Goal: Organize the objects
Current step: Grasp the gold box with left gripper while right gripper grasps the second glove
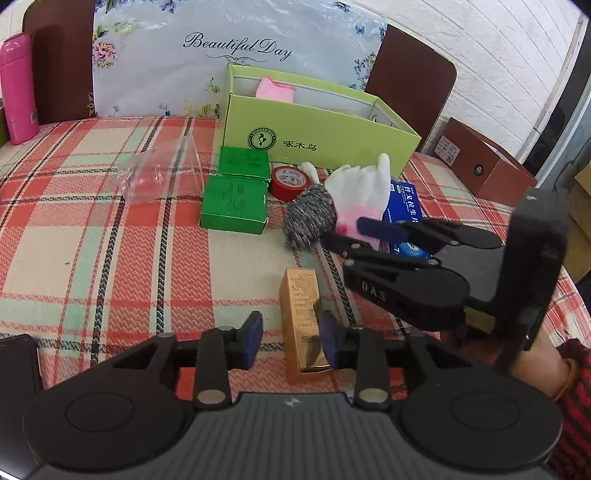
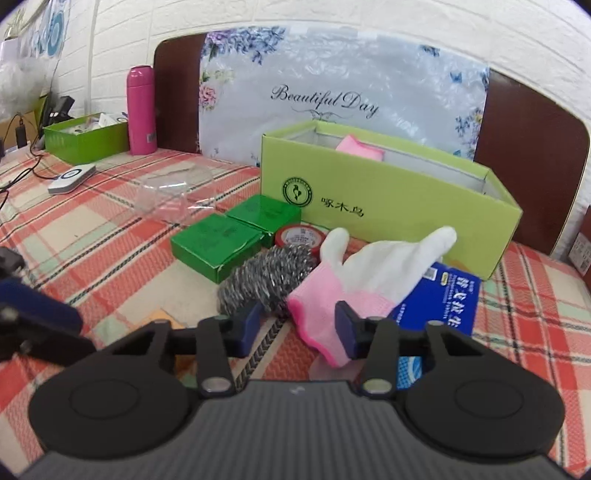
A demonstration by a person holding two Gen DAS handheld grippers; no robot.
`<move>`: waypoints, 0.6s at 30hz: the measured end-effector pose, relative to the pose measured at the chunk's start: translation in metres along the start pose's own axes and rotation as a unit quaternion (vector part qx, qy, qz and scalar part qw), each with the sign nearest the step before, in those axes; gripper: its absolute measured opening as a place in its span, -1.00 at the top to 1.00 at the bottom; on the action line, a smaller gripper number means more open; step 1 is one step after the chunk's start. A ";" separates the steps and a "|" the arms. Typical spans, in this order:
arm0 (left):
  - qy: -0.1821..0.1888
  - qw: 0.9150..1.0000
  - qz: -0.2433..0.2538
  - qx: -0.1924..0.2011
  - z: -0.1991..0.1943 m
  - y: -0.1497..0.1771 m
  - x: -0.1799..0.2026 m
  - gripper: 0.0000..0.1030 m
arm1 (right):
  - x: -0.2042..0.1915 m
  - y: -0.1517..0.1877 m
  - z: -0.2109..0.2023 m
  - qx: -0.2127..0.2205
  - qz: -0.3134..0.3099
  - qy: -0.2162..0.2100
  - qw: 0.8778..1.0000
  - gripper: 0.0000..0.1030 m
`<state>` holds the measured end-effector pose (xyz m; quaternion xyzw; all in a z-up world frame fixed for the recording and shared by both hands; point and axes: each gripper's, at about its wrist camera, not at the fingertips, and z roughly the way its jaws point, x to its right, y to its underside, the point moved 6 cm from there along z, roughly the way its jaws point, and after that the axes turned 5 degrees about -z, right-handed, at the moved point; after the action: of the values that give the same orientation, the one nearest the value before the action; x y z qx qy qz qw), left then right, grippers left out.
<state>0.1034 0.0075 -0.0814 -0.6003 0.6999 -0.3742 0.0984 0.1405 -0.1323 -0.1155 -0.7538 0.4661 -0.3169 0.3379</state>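
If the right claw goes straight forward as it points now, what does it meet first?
Most likely the pink-and-white glove: its pink cuff already lies between the open fingers of the right claw. The steel scourer sits just left of that line. Depth is uncertain.

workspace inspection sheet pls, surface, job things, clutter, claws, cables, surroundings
surface: plaid tablecloth, red, cream and green.
job's things: open lime box with a pink item inside; two green boxes; red tape roll; steel scourer; white and pink glove lying on a blue packet; gold carton.
clutter: clear plastic container; pink bottle; green tray; white gadget.
claws: left claw open around the gold carton; right claw open at the glove's pink cuff.
cables: black leads at far left.
surroundings: floral board, brown chair backs, white brick wall.
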 end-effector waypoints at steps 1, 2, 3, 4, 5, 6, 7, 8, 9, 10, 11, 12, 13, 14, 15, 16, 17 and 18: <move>-0.002 1.000 0.001 0.003 0.000 0.001 0.002 -0.07 | 0.001 0.000 0.000 -0.004 0.008 -0.005 1.000 0.93; -0.002 1.000 0.004 0.006 0.001 0.001 0.004 -0.12 | 0.003 0.000 -0.005 0.000 0.019 -0.011 1.000 0.94; 0.001 1.000 0.007 0.005 0.002 0.001 0.006 -0.12 | 0.003 0.000 -0.013 0.009 0.024 -0.017 1.000 0.94; 0.004 1.000 0.009 0.003 0.004 0.002 0.007 -0.12 | 0.002 0.000 -0.025 0.020 0.021 -0.022 0.999 0.94; 0.007 1.000 0.010 0.000 0.006 0.003 0.008 -0.12 | 0.001 0.000 -0.038 0.029 0.017 -0.025 0.999 0.94; 0.007 1.000 0.009 -0.003 0.008 0.003 0.009 -0.12 | 0.000 0.001 -0.052 0.038 0.012 -0.029 0.999 0.94; 0.007 1.000 0.008 -0.006 0.010 0.004 0.010 -0.12 | -0.001 0.003 -0.066 0.046 0.008 -0.033 0.998 0.94; 0.008 1.000 0.007 -0.007 0.012 0.005 0.011 -0.12 | -0.001 0.006 -0.082 0.050 0.005 -0.042 0.998 0.94; 0.011 1.000 0.006 -0.006 0.012 0.006 0.012 -0.12 | -0.001 0.010 -0.097 0.052 0.006 -0.053 0.997 0.94; 0.014 1.000 0.006 -0.006 0.012 0.007 0.013 -0.12 | 0.000 0.017 -0.113 0.053 0.009 -0.066 0.996 0.94; 0.015 1.000 0.006 -0.006 0.012 0.008 0.014 -0.12 | 0.000 0.024 -0.126 0.047 0.010 -0.079 0.996 0.93; 0.014 1.000 0.007 -0.007 0.013 0.009 0.015 -0.12 | -0.001 0.031 -0.133 0.035 0.012 -0.089 0.995 0.92; 0.010 1.000 0.009 -0.008 0.014 0.010 0.016 -0.12 | -0.003 0.040 -0.138 0.012 0.016 -0.103 0.994 0.88; 0.004 1.000 0.012 -0.009 0.016 0.011 0.017 -0.12 | -0.004 0.045 -0.139 -0.004 0.022 -0.111 0.994 0.72; -0.004 1.000 0.015 -0.009 0.016 0.012 0.018 -0.12 | -0.005 0.050 -0.141 -0.013 0.029 -0.117 0.993 0.52; -0.012 1.000 0.020 -0.008 0.016 0.013 0.018 -0.12 | -0.005 0.051 -0.141 -0.015 0.033 -0.121 0.992 -0.02; -0.014 1.000 0.023 -0.007 0.016 0.014 0.018 -0.12 | -0.004 0.049 -0.142 -0.008 0.041 -0.116 0.992 -0.51; -0.013 1.000 0.023 -0.008 0.016 0.015 0.018 -0.12 | -0.002 0.046 -0.141 0.001 0.048 -0.107 0.993 -0.64</move>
<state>0.0963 -0.0152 -0.0968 -0.5895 0.7154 -0.3583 0.1112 0.0053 -0.1763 -0.0726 -0.7600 0.4626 -0.2184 0.4008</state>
